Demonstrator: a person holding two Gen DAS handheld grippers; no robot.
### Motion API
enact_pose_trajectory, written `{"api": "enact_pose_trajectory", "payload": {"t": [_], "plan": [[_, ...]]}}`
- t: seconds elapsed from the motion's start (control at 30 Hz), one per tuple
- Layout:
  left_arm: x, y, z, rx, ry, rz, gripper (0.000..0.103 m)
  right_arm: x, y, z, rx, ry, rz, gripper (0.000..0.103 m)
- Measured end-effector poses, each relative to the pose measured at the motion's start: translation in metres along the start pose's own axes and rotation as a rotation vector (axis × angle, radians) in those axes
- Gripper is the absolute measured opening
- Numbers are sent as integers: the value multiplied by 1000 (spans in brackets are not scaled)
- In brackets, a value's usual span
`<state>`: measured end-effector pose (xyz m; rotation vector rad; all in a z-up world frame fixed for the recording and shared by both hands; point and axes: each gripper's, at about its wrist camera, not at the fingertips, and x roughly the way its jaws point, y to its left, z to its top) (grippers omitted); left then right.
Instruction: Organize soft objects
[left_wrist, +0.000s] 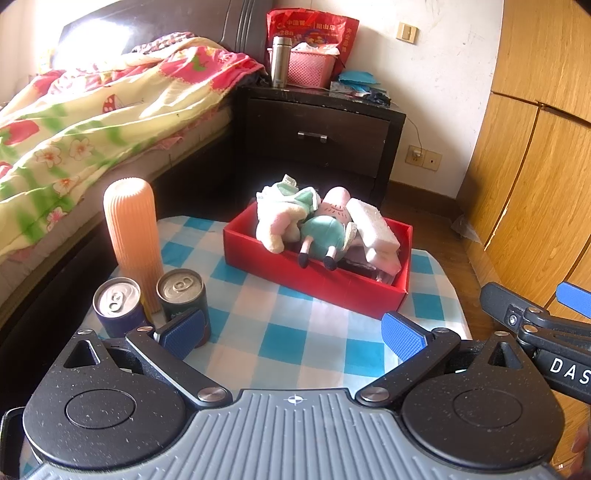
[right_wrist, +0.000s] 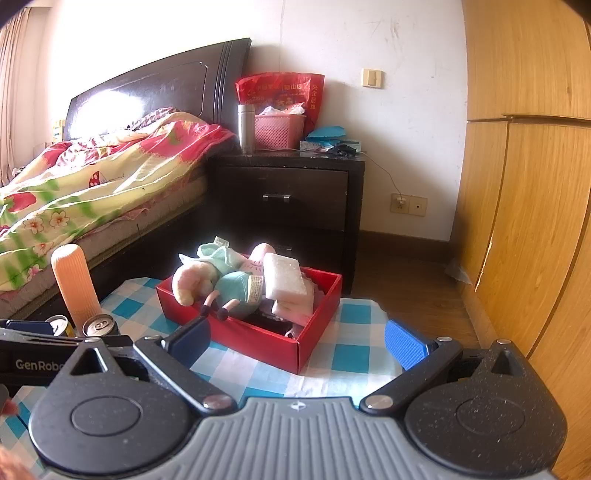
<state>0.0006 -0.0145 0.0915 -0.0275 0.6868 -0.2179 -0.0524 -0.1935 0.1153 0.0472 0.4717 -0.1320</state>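
On the blue-checked cloth (left_wrist: 280, 343) stand a ribbed orange bottle (left_wrist: 131, 236) and two cans (left_wrist: 117, 304), beside a bed with a floral quilt (left_wrist: 81, 129) and a dark nightstand (left_wrist: 317, 136) bearing a pink basket (left_wrist: 308, 68) and steel flask (left_wrist: 280, 61).

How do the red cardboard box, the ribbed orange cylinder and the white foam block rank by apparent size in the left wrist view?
1. Red cardboard box.
2. Ribbed orange cylinder, though it stands nearer the camera.
3. White foam block, lying in the box.
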Motion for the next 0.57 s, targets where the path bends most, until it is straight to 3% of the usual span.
{"api": "enact_pose_trajectory", "payload": {"t": [0.57], "plan": [[0,0,-2,34,-29,0,98,-1,-2,0,17,-1,8,82]]}}
